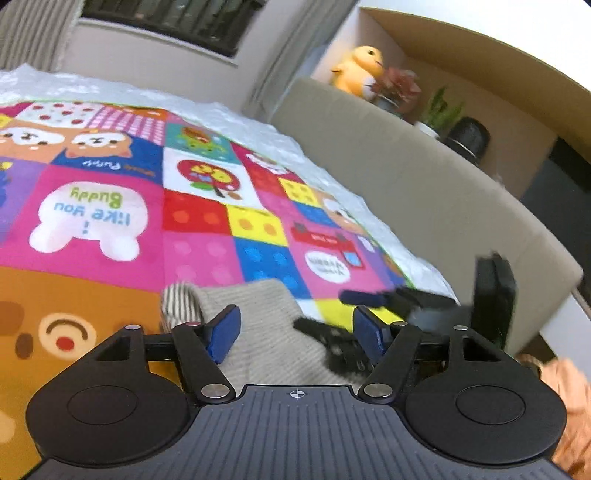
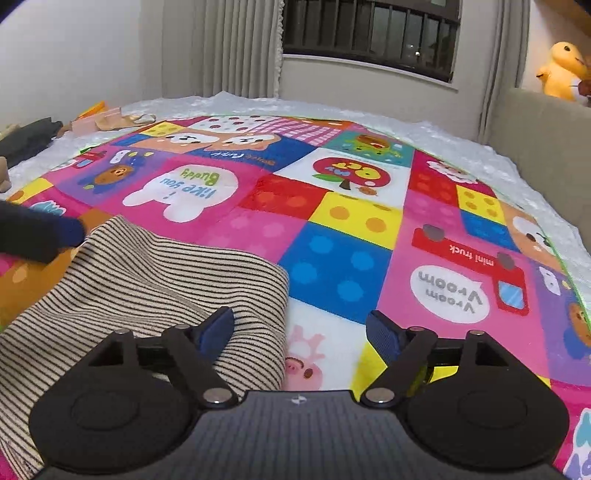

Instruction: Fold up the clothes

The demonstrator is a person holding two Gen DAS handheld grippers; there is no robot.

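One striped garment (image 2: 147,280) lies on one patchwork play mat (image 2: 332,229). Two hand-held grippers are in view: the left hand-held gripper (image 1: 295,332) and the right hand-held gripper (image 2: 301,332), each with two blue pads. One yellow plush toy (image 1: 360,66) sits on the shelf (image 1: 491,107), beside two potted plants (image 1: 397,86) and one dark round jar (image 1: 469,138). One window (image 2: 369,33).

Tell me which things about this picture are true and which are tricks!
1. The striped shirt lies on a colourful mat. True.
2. The right gripper is squeezed shut on the shirt. False: its jaws stand open.
3. A yellow stuffed toy sits on a shelf beside a plant. True.
4. The mat is plain grey. False: it has bright cartoon squares.
5. The left gripper has its jaws open. True.
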